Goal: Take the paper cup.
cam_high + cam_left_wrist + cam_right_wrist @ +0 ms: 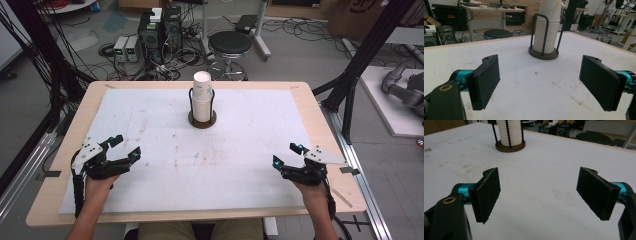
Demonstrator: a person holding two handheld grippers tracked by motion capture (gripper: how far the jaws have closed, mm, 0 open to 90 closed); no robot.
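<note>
A stack of white paper cups [202, 97] stands in a dark wire holder with a round brown base [202, 120] at the far middle of the white mat. My left gripper [126, 148] rests near the front left of the mat, open, nothing between its jaws. My right gripper [287, 154] sits at the front right, open too and empty. In the left gripper view the cup stack [547, 27] rises ahead, right of centre, beyond the wide-apart pads [486, 80]. In the right gripper view the cup stack [510, 132] and its base [510, 146] are far ahead at upper left.
The white mat [200, 150] covers most of a wooden table [310, 100]. Beyond the table stand a black stool [229, 44], computer boxes [160, 30] and cables on the floor. A black frame post [365, 55] rises at the right.
</note>
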